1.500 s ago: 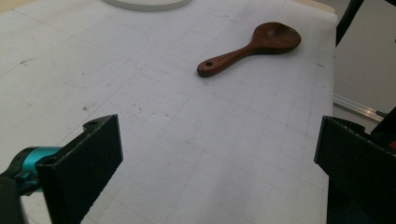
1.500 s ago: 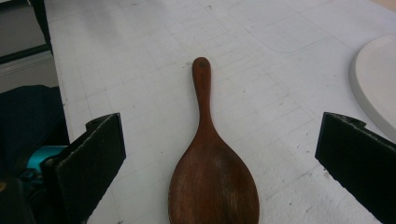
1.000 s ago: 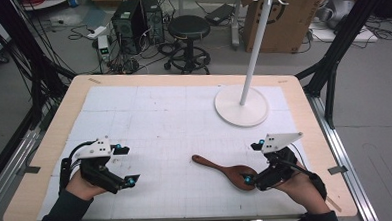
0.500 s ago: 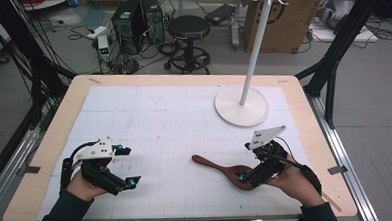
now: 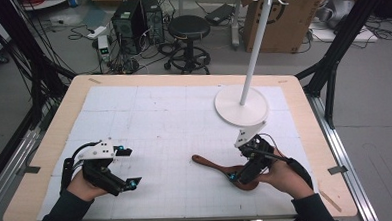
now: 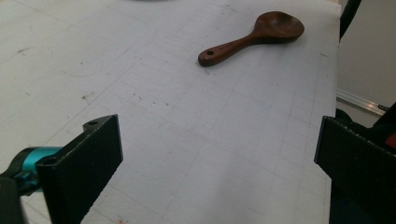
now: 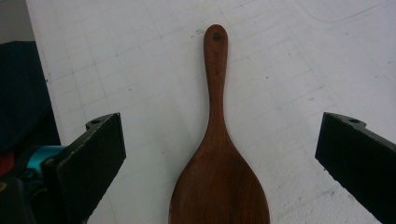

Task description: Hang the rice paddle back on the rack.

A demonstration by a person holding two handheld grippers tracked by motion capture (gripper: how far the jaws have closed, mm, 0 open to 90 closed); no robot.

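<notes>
A dark brown wooden spoon (image 5: 217, 165) lies flat on the white gridded mat (image 5: 159, 127), bowl toward the front right, handle pointing left. My right gripper (image 5: 243, 174) hovers over the bowl end, open, its two jaws standing wide on either side of the spoon (image 7: 217, 154) without touching it. My left gripper (image 5: 127, 167) rests open near the front left of the mat, nothing between its jaws; from it the spoon (image 6: 252, 37) shows farther off.
A white stand with a round base (image 5: 241, 108) and a tall pole rises at the back right of the mat. The wooden table edge (image 5: 50, 147) borders the mat. Beyond the table stand a stool (image 5: 186, 28) and computer boxes.
My right gripper has moved left and forward over the spoon's bowl, tilting down toward it. The left gripper and the spoon have stayed put.
</notes>
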